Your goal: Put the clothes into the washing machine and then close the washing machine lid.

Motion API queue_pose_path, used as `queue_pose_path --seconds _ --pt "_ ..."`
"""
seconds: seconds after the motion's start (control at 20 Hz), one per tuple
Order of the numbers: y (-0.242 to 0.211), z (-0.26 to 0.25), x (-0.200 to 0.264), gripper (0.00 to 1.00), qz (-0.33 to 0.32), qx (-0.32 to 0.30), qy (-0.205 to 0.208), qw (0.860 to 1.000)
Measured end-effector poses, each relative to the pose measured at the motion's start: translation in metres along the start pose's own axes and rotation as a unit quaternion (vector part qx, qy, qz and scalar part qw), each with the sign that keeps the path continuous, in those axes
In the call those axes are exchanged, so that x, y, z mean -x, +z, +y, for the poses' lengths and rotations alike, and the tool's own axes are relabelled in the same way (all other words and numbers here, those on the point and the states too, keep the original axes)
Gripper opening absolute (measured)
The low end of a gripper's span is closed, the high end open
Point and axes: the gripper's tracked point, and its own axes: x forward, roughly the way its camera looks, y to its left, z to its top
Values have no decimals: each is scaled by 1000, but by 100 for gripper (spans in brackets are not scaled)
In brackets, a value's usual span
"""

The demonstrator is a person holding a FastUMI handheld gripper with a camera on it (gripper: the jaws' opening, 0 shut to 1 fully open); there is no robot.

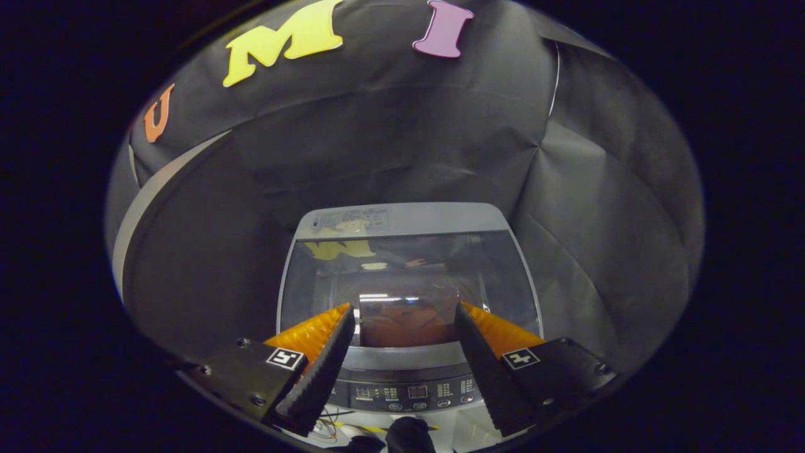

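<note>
A grey top-loading washing machine (402, 219) stands just ahead of me against the booth's black cloth wall. Its tinted glass lid (409, 270) lies flat and closed, mirroring lights. Under the glass near the lid's front, a reddish-brown shape (405, 328) looks like cloth inside the drum; I cannot tell for sure. My gripper (404, 308) hovers over the lid's front edge, open, with nothing between its fingers. Between the fingers and nearer to me lies the machine's control panel (409, 393) with its small buttons and displays.
Black cloth closes in on the machine behind and on both sides. A grey curved band (157, 195) runs along the left. Some thin wires (327, 428) and a dark rounded object (409, 437) sit below the control panel.
</note>
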Motion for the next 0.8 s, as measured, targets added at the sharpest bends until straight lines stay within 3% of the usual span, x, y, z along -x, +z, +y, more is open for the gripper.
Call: queue_pose_path --seconds 0.35,0.8 --pt "3 7 21 99 -29 10 -3 1000" --pt "25 10 61 99 -87 -23 -7 996"
